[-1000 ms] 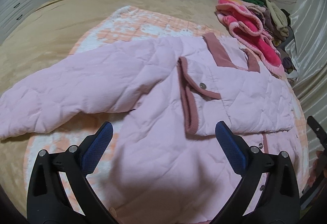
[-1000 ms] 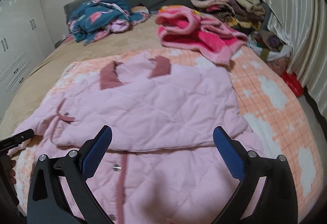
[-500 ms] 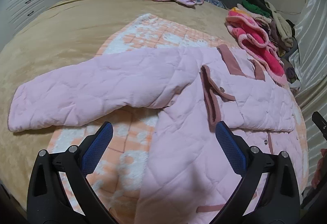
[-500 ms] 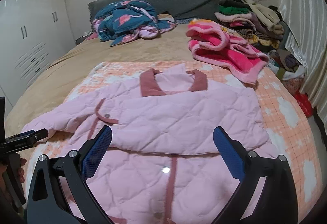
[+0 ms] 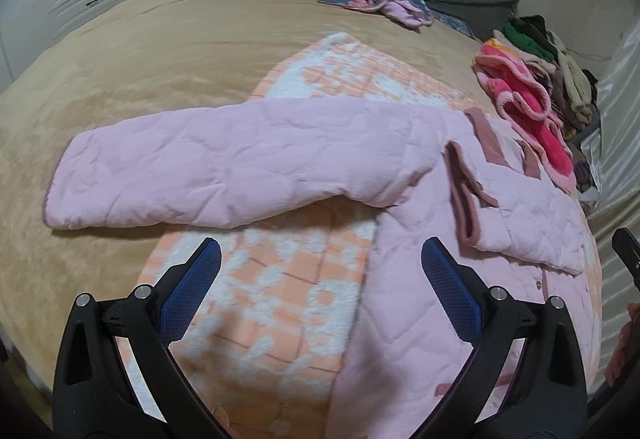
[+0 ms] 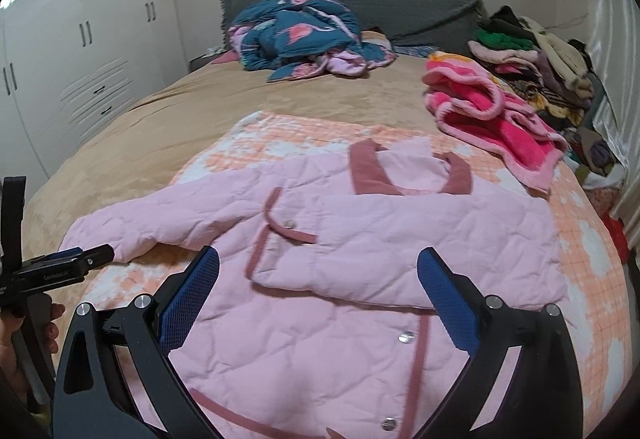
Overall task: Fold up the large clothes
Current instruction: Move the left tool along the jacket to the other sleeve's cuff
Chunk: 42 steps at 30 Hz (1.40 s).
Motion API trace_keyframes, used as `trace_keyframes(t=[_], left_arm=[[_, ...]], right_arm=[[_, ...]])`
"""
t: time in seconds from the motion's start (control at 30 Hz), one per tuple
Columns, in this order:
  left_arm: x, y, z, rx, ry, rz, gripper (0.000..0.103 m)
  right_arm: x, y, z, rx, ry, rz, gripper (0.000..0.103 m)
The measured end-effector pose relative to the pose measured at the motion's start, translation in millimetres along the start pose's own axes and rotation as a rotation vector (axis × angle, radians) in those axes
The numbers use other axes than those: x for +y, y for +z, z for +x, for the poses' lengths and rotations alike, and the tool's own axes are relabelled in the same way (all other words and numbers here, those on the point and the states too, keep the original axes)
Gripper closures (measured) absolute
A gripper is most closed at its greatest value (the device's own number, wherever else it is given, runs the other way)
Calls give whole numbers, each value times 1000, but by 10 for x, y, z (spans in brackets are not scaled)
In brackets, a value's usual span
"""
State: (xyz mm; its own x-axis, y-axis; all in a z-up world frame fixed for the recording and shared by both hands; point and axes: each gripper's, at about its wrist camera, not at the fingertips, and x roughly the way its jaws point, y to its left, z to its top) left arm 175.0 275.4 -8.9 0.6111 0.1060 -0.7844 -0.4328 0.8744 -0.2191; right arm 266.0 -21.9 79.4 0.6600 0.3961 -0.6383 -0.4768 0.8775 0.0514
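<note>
Your left gripper [image 5: 320,271] and right gripper [image 6: 318,279] gape wide, holding nothing; the pink jacket [image 6: 360,259] lies at twelve o'clock.

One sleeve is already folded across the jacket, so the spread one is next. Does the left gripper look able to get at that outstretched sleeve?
Probably yes: the left gripper is open, and nothing lies between it and the outstretched sleeve.

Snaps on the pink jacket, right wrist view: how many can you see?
3: one snap on the folded sleeve's cuff, one and one along the front placket. The folded sleeve may hide more.
</note>
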Motion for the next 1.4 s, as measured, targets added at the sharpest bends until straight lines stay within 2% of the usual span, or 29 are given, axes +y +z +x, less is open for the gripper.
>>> trace_keyframes(t=[0.47,0.83,1.17,1.4], left_arm=[[571,-24,3,10,49,-94,9],[1174,-88,190,32,46,-261,9],[1720,-185,483,57,5,-456,9],[2001,-40,675,15,-13,-582,9]], right_arm=[[711,70,266,33,72,-123,4],[1175,3,538,72,110,-198,4],[1335,-77,790,105,120,-220,4],[1177,-183,920,131,100,-181,4]])
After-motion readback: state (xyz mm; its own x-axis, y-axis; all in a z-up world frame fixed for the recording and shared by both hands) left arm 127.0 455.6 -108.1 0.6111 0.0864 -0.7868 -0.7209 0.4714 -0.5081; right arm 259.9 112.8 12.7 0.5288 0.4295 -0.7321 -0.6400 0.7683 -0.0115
